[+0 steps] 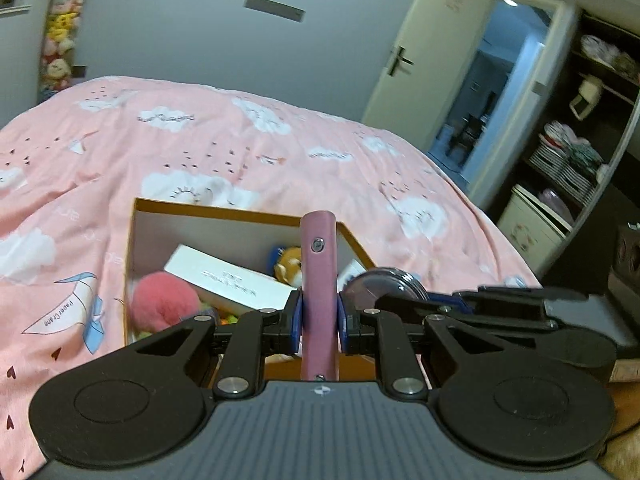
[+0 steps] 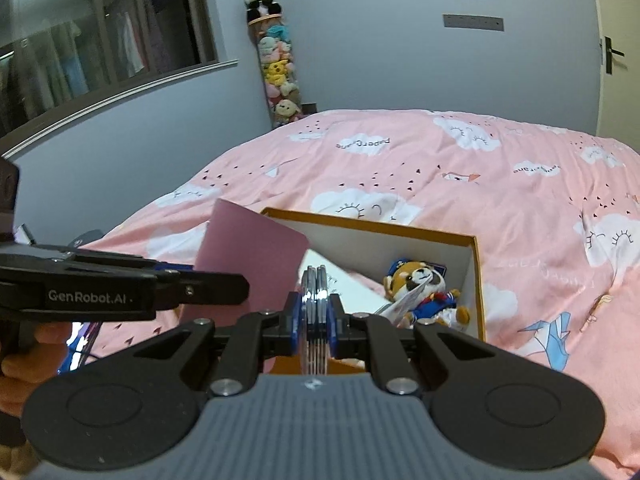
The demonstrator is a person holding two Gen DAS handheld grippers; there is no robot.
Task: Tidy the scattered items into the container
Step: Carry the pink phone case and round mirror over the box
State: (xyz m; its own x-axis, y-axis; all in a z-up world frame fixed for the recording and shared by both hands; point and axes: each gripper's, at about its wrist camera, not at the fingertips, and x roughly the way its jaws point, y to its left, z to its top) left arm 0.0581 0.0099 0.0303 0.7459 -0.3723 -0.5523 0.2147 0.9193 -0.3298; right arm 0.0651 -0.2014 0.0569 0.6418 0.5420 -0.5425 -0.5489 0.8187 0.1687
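An orange-rimmed cardboard box [image 1: 240, 211] with white walls sits open on the pink bed cover. Inside lie a white carton [image 1: 232, 280], a pink fluffy ball [image 1: 164, 300] and a plush animal in a sailor suit [image 2: 420, 284]. My left gripper [image 1: 319, 316] is shut on a flat pink booklet-like item [image 1: 318, 264], held edge-on above the box's near side; the right wrist view shows its broad face [image 2: 248, 244]. My right gripper [image 2: 316, 316] is shut on a stack of clear round discs [image 2: 315, 284], just right of the left one, over the box's near edge.
The pink cloud-print bed cover [image 2: 460, 184] spreads around the box. A tall clear tube of plush toys [image 2: 276, 68] stands by the far wall. An open door [image 1: 432, 60] and shelves with clothes [image 1: 572, 160] are on the right. A hand [image 2: 24, 344] grips the left handle.
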